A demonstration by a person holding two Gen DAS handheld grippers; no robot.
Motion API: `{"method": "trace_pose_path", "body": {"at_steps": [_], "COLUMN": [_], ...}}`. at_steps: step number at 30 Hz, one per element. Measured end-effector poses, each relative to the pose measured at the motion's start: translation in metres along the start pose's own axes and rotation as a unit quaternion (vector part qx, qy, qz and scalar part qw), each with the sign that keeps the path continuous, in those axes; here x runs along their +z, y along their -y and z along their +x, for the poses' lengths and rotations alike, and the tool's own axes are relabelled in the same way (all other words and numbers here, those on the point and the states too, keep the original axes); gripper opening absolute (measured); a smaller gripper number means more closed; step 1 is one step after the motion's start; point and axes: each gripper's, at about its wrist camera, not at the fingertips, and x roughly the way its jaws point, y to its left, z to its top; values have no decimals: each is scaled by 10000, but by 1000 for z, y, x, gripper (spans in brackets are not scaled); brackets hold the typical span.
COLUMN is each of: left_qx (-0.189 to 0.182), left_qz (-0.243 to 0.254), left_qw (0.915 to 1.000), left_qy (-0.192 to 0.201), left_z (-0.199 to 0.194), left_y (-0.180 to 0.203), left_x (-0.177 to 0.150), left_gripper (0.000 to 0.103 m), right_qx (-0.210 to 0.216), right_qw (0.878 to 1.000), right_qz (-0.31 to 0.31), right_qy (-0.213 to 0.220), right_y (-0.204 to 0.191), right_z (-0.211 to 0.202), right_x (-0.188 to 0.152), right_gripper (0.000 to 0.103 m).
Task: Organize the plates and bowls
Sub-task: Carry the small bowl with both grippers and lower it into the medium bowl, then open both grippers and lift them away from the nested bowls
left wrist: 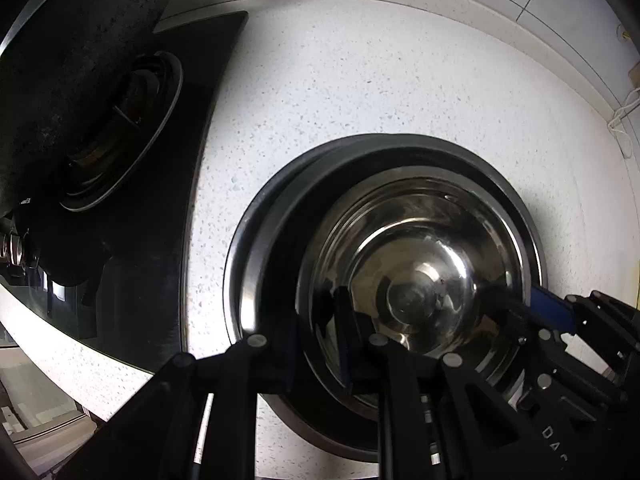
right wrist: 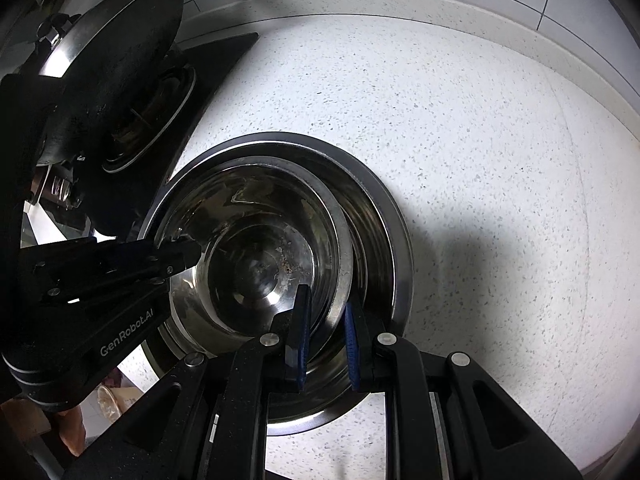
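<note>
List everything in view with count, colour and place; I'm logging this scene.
steel bowl: one, silver, nested inside the basin
steel basin: one, silver, on the countertop
countertop: one, white speckled, under everything
hob: one, black, left of the basin
wok: one, black, on the hob
left gripper: one, black, jaws straddling the bowl's rim
right gripper: one, black with blue pads, jaws straddling the bowl's rim

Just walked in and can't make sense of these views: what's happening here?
A person with two handheld grippers is working on a steel bowl nested in a bigger bowl on a speckled counter. The left gripper and right gripper each straddle the inner bowl's rim on opposite sides. A wok sits on the stove nearby.
</note>
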Motion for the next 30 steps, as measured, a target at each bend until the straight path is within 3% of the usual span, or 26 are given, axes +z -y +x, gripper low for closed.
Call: {"method": "trace_pose_path", "body": {"at_steps": [7,20,30], "left_qx": [-23,-143,-121], "left_qz": [2,-20,-8], "left_qw": [10000,9998,9999], "left_qy": [-29,-162,-20], "left_z": [4,9,-7], "left_y": [-2,-4,-5], "left_x": [-2,-5,-13], "left_gripper": [18,18,17], "right_qx": [30,-125,-221], "right_qw": [10000,9999,9997], "right_qz": [14,-109,0], "right_qy": [-42,24,145], "right_y": [2,-7,-7], "right_z": [-2,-6,-16], "right_x": [0,-5,-14], "right_gripper": [17,46,46]}}
